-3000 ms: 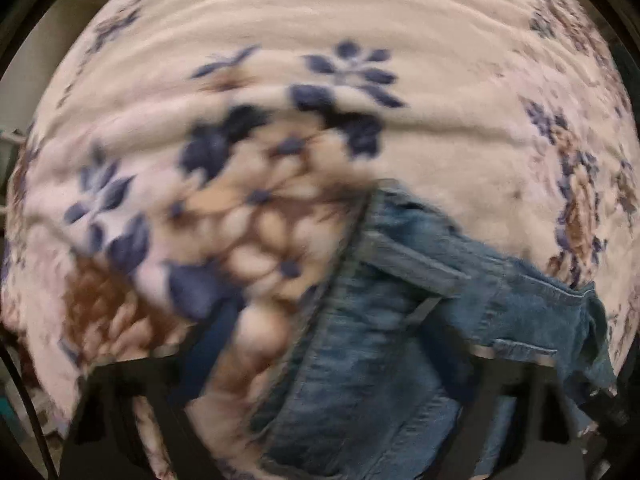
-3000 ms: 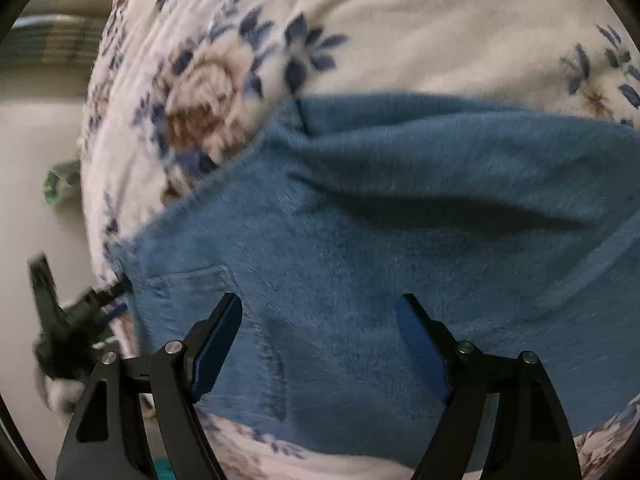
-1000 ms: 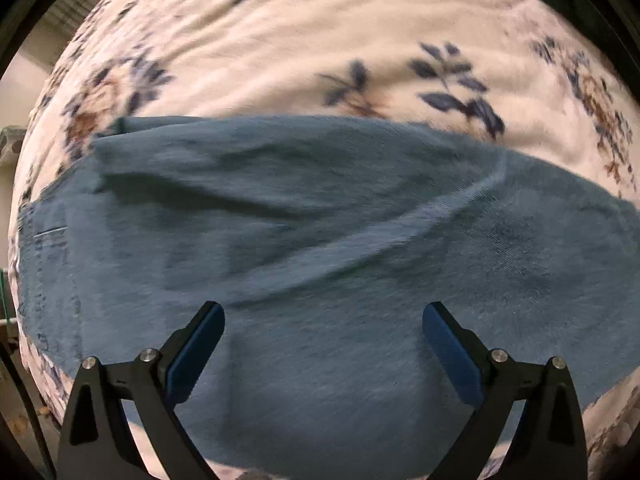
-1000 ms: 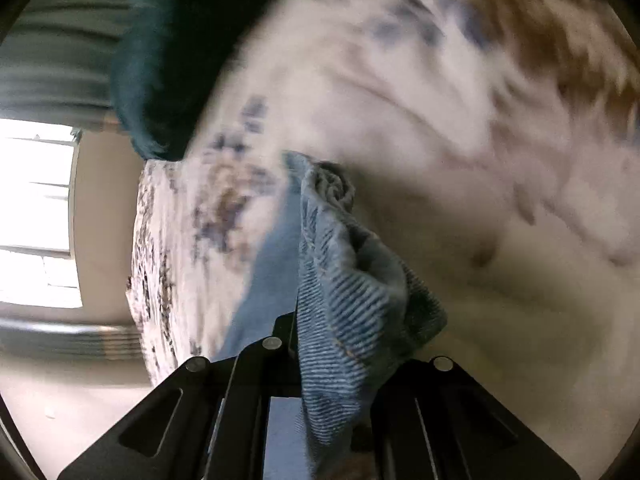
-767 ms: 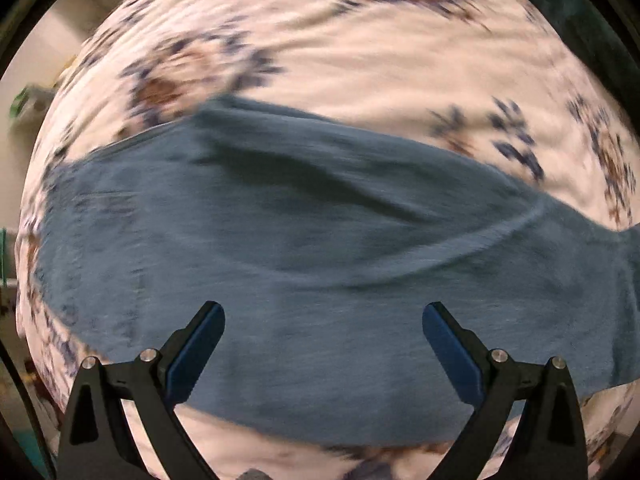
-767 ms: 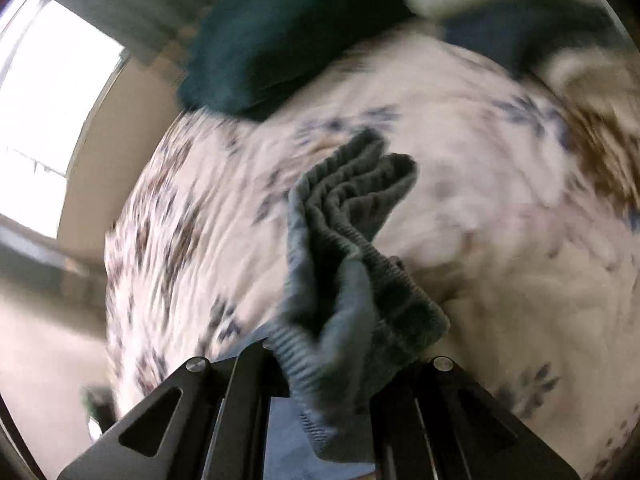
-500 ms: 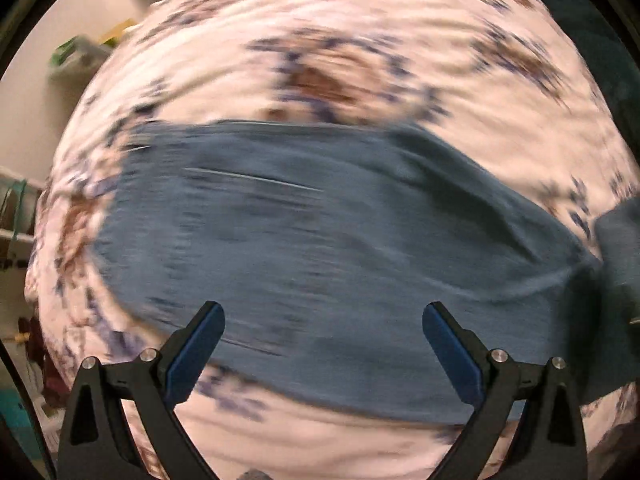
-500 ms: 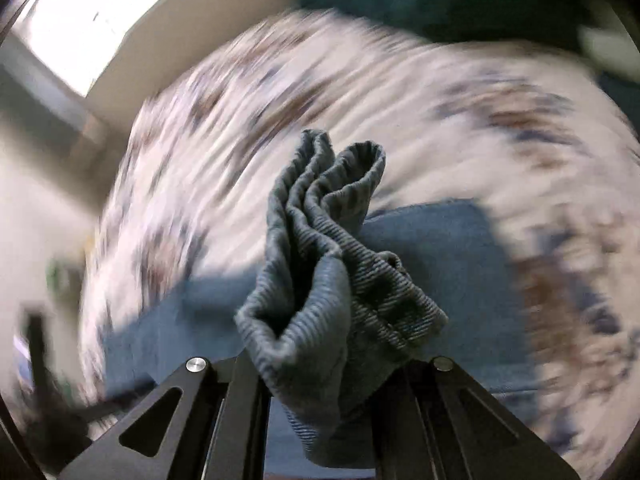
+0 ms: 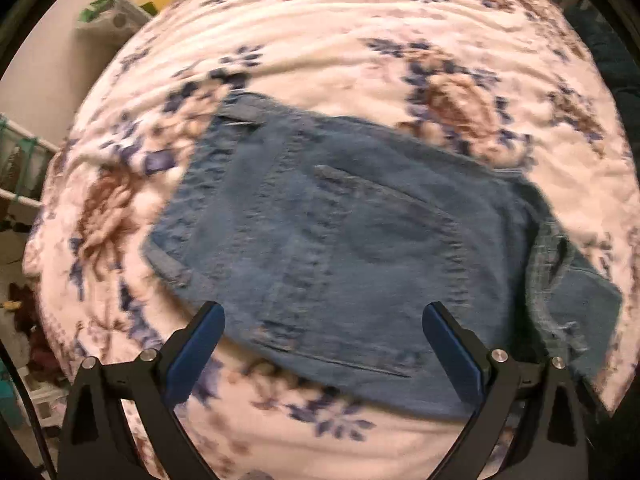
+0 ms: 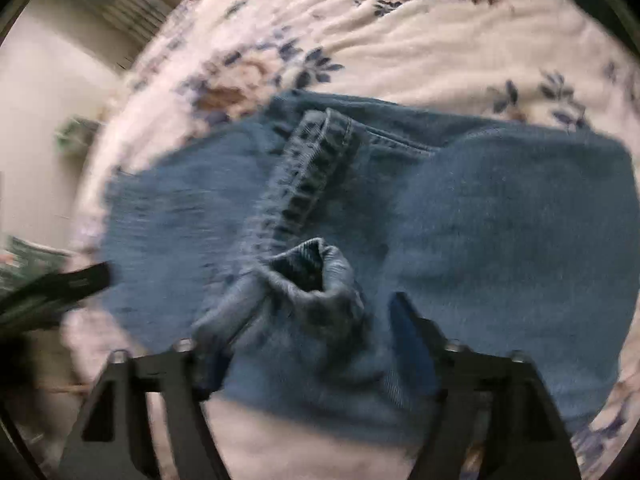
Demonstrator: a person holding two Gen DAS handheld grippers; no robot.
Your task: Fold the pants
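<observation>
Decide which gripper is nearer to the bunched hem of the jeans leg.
Right. The right gripper has the bunched hem between its opening jaws, no longer pinched. The left gripper, open and empty, hovers over the pocket end of the jeans.

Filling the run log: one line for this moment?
jeans: folded on floral blanket | left gripper: open, empty | right gripper: opening, hem between jaws

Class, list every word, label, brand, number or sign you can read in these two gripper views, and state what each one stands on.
None can be read: the jeans show only seams and a pocket, the floral blanket only flowers.
Boxes beyond the bed: too blurred to tell.
</observation>
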